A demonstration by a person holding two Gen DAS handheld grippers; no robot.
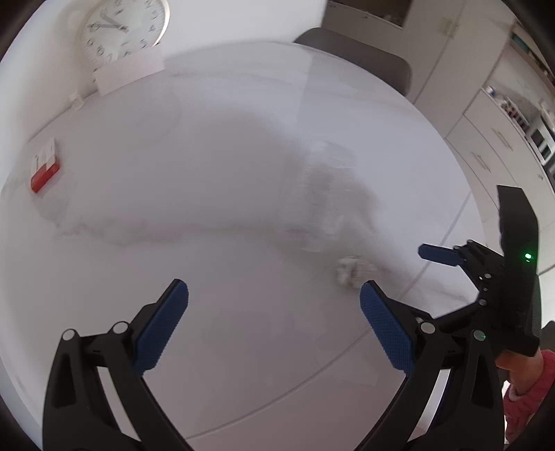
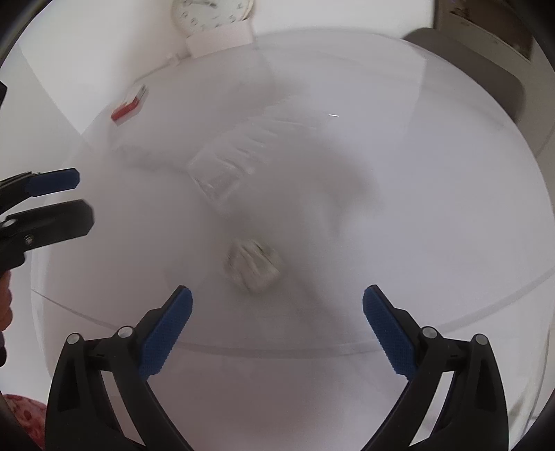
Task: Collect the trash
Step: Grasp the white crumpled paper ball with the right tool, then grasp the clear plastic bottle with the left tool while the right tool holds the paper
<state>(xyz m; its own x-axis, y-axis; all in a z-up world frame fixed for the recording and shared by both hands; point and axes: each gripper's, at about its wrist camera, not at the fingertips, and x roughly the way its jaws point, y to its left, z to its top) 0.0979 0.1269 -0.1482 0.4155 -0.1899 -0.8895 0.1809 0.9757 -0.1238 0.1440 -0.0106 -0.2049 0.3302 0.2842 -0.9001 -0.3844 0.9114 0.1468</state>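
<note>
A crumpled wad of paper lies on the round white table, just beyond my right gripper and slightly left of its middle. That gripper is open and holds nothing. Further back lies a blurred clear plastic container. In the left wrist view the same wad sits just past the right fingertip of my left gripper, which is open and empty. The clear container lies beyond it. A blue pad of my right gripper shows at the right of this view.
A red and white box lies at the table's left, by the wall. A white clock stands at the back. A grey chair sits behind the table, with white cabinets to the right. A red sleeve shows low right.
</note>
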